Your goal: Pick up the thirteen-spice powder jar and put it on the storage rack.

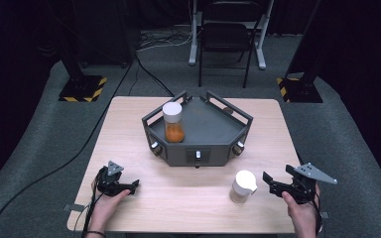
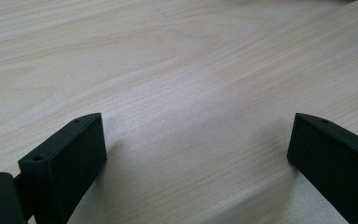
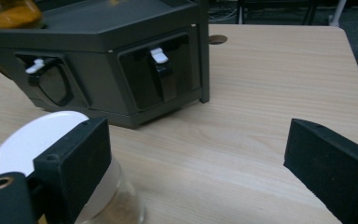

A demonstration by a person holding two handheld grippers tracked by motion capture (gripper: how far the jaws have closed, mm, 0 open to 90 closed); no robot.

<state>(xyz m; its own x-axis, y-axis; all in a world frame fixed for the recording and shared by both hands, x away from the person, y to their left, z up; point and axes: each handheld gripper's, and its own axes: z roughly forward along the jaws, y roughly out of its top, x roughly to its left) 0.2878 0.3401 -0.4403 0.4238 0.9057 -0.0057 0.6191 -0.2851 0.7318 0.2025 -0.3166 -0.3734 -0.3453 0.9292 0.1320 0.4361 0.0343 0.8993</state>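
A: Where do we have the right tongs?

B: At the lower right of the high view, spread wide with nothing between them. In the right gripper view the small clear jar with the white lid sits at the lower left, behind our left-hand jaw and outside the gap, so we grip nothing.

A: And that jar in the high view?

B: The jar stands upright on the pale wooden tabletop, just left of the right tongs, in the lower centre-right of the frame. We see something pale brown inside it.

A: The left tongs?

B: Lower left of the high view, low over the tabletop. In the left gripper view the two black jaws stand far apart over bare wood, released and empty.

A: What lies beyond?

B: The dark grey angular tray with railed sides fills the middle of the tabletop. A taller clear jar with a white lid and orange contents stands upright at its left side. Small white latches show on the tray's front panels in the right gripper view.
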